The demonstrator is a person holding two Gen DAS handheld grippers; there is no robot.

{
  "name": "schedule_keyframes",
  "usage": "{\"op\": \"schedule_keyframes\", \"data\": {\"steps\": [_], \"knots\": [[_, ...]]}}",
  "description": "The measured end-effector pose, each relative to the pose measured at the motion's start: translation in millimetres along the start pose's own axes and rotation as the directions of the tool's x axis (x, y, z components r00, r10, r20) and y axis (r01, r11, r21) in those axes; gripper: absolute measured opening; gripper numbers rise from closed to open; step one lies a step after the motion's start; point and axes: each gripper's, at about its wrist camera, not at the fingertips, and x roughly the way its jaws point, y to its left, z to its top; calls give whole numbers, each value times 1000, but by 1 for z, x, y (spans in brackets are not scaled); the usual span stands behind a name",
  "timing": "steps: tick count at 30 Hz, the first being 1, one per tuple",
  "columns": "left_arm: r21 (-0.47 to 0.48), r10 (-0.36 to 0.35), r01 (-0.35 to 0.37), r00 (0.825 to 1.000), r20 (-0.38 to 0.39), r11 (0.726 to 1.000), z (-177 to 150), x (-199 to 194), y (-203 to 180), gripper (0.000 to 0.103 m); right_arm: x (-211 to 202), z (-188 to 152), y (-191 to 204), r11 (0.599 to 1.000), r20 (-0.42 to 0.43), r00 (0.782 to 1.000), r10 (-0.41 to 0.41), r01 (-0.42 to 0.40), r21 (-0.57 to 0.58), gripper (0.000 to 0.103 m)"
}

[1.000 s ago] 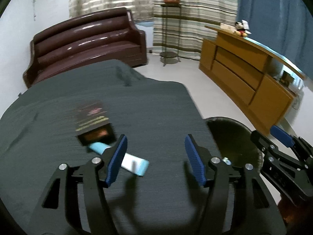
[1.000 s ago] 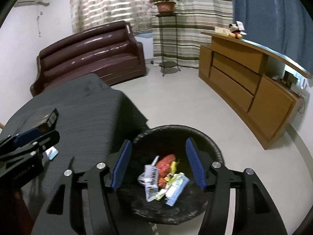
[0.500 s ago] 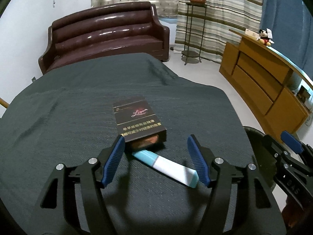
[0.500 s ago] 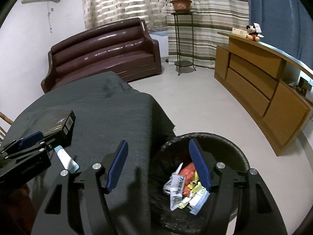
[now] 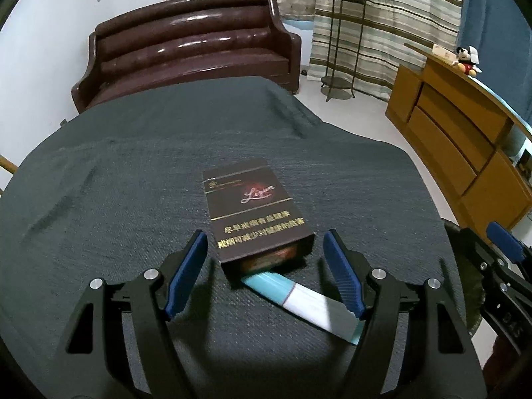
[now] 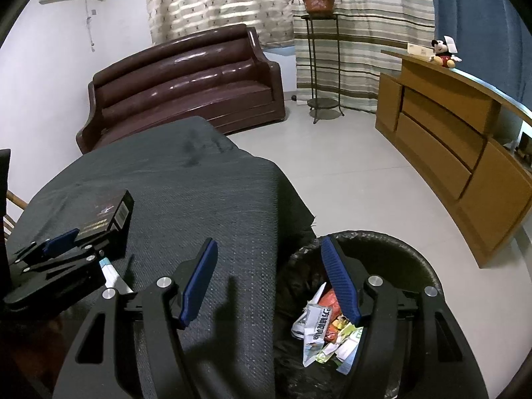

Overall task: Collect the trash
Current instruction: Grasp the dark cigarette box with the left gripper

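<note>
Approach step: your left gripper [image 5: 264, 266], jaws just widened and empty, frames the box [image 5: 254, 214] mid-table [image 5: 99, 183]; lower, then clamp it.

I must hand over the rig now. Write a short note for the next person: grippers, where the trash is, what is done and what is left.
Left gripper: open, empty; jaws have just been opening, aimed at the dark box.
Right gripper: open, empty; jaws have just been opening, over the table edge beside the bin.
On the table: the dark box, and a blue-white wrapper with one end under the box's near end.
Done: several wrappers are already in the bin.
Left: pick up the box and the blue-white wrapper, then drop both in the bin.
</note>
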Motion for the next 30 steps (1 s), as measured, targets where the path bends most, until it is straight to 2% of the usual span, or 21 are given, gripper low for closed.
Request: {"op": "schedule_keyframes", "data": {"steps": [11,12,14,15,24,30], "knots": [[-9,26,-26,999,-28,1000,9,16,2,73,4,3,1,1000,-15,1000,9,-9,2,64],[-12,25,-25,999,-30,1000,9,16,4,72,4,3,1,1000,-15,1000,9,-9,2,64],[-9,19,-20,999,-34,1000,9,17,5,61,4,3,2,1000,-17,1000,8,-8,2,64],[-5,16,-16,999,-35,1000,9,17,6,61,4,3,2,1000,-17,1000,8,-8,2,64],[27,-2,1,1000,23,1000,5,0,11,58,4,2,4,1000,-15,1000,-1,1,-7,64],[23,-4,3,999,46,1000,-3,-22,28,58,-1,1,18,999,-12,1000,9,-9,-33,64]]}}
